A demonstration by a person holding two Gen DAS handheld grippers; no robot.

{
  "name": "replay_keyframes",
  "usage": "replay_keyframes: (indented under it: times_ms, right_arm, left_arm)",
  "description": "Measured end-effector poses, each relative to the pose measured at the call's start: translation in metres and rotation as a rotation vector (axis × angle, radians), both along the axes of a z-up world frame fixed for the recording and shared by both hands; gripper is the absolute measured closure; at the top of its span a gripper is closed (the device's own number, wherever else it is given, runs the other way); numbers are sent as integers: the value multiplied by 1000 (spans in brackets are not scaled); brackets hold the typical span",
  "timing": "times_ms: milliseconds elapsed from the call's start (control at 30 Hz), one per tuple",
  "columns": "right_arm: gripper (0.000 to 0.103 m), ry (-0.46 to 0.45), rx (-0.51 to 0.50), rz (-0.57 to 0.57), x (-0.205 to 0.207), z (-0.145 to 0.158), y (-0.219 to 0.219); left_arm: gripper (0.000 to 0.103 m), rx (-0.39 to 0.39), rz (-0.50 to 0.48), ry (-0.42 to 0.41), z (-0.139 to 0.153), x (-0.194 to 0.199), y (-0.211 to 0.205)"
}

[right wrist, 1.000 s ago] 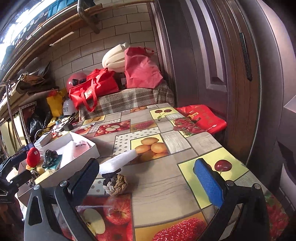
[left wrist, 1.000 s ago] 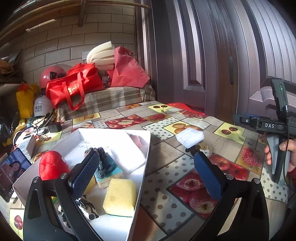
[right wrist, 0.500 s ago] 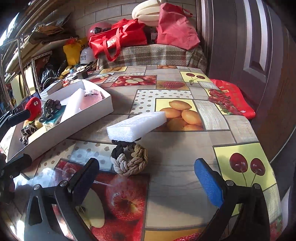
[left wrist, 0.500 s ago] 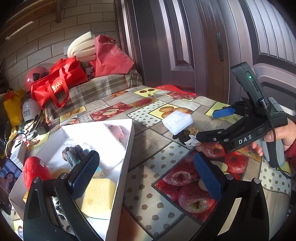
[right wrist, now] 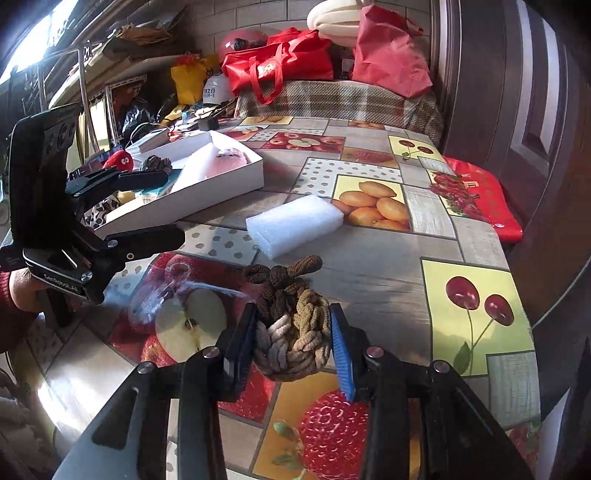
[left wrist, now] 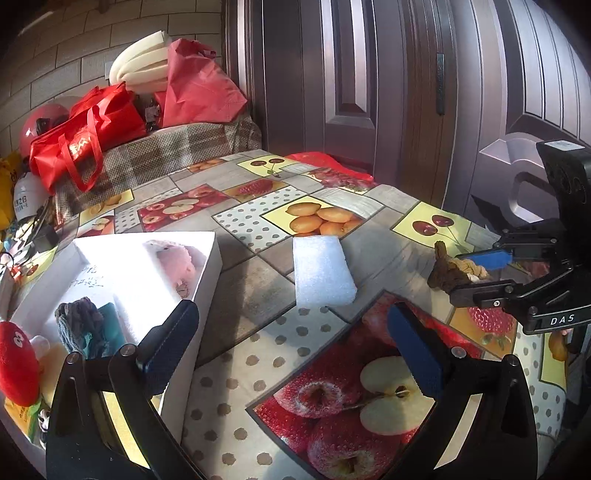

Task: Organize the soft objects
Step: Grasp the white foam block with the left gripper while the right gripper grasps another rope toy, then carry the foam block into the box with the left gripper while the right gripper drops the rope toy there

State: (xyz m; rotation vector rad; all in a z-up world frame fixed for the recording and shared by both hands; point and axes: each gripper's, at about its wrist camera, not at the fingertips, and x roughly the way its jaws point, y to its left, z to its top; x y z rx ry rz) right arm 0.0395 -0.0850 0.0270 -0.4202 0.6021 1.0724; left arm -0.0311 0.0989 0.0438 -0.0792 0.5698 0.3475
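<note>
A knotted rope ball (right wrist: 291, 332) in brown, tan and grey sits on the fruit-print tablecloth. My right gripper (right wrist: 293, 314) has its jaws closing, and both blue pads touch the ball's sides; the left wrist view shows that same gripper (left wrist: 458, 277) on the ball (left wrist: 454, 269). A white foam block (left wrist: 323, 271) lies just beyond my left gripper (left wrist: 291, 317), which is open with nothing in it. The white box (left wrist: 207, 273) at the left holds a pink plush (left wrist: 175, 258), a red plush (left wrist: 16, 362) and a dark knitted piece (left wrist: 79, 317).
Red bags (right wrist: 280, 66) and rolled white foam (right wrist: 332, 18) lie on a plaid cloth at the table's far end. A brown door (left wrist: 351, 81) stands close on the right. A red bag (right wrist: 476, 192) hangs off the right edge. Clutter fills the shelves at the left.
My right gripper has tipped down over the rope ball and its jaws have come in from wide apart onto it. My left gripper has swung right, from over the box toward the foam block.
</note>
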Motion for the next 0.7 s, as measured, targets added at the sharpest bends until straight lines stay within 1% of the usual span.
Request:
replay_keyframes:
  times_ms: [67, 100, 133, 167, 200, 267, 300, 333, 367, 400, 433, 500, 567, 633, 700]
  right_arm:
    - [65, 4, 18, -117, 25, -3, -12]
    - [65, 41, 19, -175, 41, -7, -15]
    - [65, 110, 23, -205, 55, -11, -18]
    - [65, 162, 55, -213, 63, -11, -22]
    - [65, 186, 83, -214, 68, -10, -27]
    - [65, 208, 106, -227, 72, -10, -32]
    - [65, 215, 110, -225, 71, -10, -32]
    - [65, 218, 110, -222, 71, -10, -31]
    - [65, 218, 109, -219, 70, -10, -31]
    - [65, 218, 109, -214, 70, -10, -31]
    - [65, 217, 110, -210, 69, -10, -31]
    - [65, 219, 115, -208, 69, -9, -31]
    - [65, 224, 119, -215, 71, -10, -33]
    - [65, 221, 131, -231, 71, -9, -36]
    - [65, 205, 154, -255, 69, -6, -40]
  left_arm:
    - [0, -22, -5, 33, -4, 26, 2]
    - [0, -26, -4, 60, -6, 40, 3]
    - [0, -30, -7, 92, -9, 54, 3]
    - [1, -36, -12, 129, -13, 68, 4]
    - [1, -38, -12, 163, -16, 80, 4]
    - [1, -35, -14, 235, -25, 101, 4]
    - [4, -28, -12, 263, -29, 109, 3]
    - [18, -20, -9, 291, -33, 115, 2]
    - [31, -29, -22, 289, -33, 116, 1]
    - [41, -31, -32, 279, -33, 116, 0]
    - [54, -24, -36, 275, -32, 115, -2]
    - [55, -5, -32, 264, -30, 113, -4]
    - [55, 20, -27, 216, -23, 107, -7]
    - [55, 45, -25, 136, -13, 95, -10]
    - [54, 79, -15, 27, 0, 77, -15]
